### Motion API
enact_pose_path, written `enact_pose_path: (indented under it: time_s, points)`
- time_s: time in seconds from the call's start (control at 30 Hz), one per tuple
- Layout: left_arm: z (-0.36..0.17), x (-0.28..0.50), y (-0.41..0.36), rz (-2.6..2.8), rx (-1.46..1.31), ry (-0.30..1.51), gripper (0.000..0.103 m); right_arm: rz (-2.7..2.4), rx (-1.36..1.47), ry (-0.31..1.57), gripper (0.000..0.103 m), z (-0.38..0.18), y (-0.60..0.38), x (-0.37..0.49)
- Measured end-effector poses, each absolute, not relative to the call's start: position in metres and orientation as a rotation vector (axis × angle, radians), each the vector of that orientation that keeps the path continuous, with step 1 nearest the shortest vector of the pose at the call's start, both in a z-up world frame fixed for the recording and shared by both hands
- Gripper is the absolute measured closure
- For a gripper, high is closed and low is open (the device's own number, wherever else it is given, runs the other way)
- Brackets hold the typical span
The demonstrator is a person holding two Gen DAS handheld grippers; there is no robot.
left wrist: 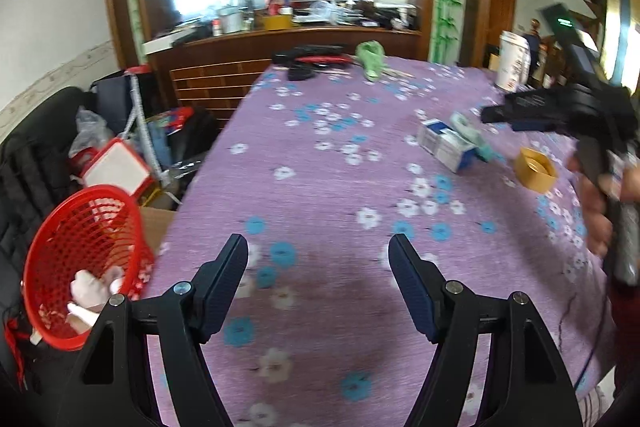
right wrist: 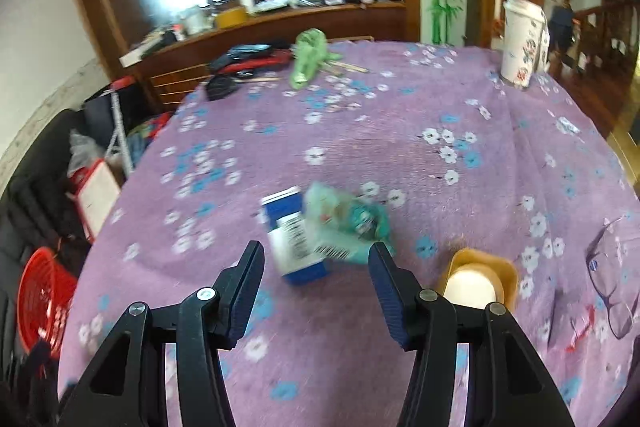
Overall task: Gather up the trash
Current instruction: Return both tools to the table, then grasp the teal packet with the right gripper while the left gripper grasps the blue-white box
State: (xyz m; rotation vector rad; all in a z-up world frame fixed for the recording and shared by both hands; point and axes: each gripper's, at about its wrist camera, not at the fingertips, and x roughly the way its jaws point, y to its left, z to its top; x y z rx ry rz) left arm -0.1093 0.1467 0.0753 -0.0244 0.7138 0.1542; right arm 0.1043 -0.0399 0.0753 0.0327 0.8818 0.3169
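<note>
Right wrist view shows our right tongs [right wrist: 316, 267] apart and empty near the blue carton [right wrist: 294, 239] and teal wrapper [right wrist: 352, 217], so we risk pinching only one; left tongs [left wrist: 318, 267] hang apart

No legible text. Barcode on the box [right wrist: 298, 241] (blue and white) is too blurred to read.

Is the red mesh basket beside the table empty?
No. The red mesh basket already holds crumpled white paper at its bottom.

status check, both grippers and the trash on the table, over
Left gripper open, empty. Right gripper open over blue-and-white box and green wrapper. Red basket off table's left edge. Path clear.
</note>
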Motion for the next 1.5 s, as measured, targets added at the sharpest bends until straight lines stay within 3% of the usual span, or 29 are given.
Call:
enact_pose_path:
  time_s: [0.27, 0.43, 0.53, 0.93, 1.1, 1.5]
  points:
    - [0.064, -0.094, 0.127, 0.111, 0.001, 0.749, 0.031, 0.295, -0.036, 0.893, 0.045, 0.055, -0.019, 0.130]
    - [0.060, -0.085, 0.123, 0.108, 0.001, 0.771, 0.031, 0.252, -0.043, 0.927, 0.074, 0.041, -0.027, 0.135]
    - [0.061, -0.079, 0.120, 0.094, -0.020, 0.791, 0.031, 0.247, -0.028, 0.915, 0.098, 0.040, -0.040, 0.135]
    - [0.090, -0.027, 0.087, 0.074, -0.117, 0.830, 0.031, 0.385, 0.240, 0.727, 0.102, 0.092, -0.102, 0.116]
    - [0.099, 0.005, 0.066, 0.092, -0.120, 0.837, 0.031, 0.404, 0.293, 0.745, 0.102, 0.090, -0.115, 0.120]
    - [0.063, 0.107, 0.071, 0.114, -0.297, 0.975, 0.032, 0.375, 0.427, 0.782, 0.101, 0.084, -0.149, 0.132]
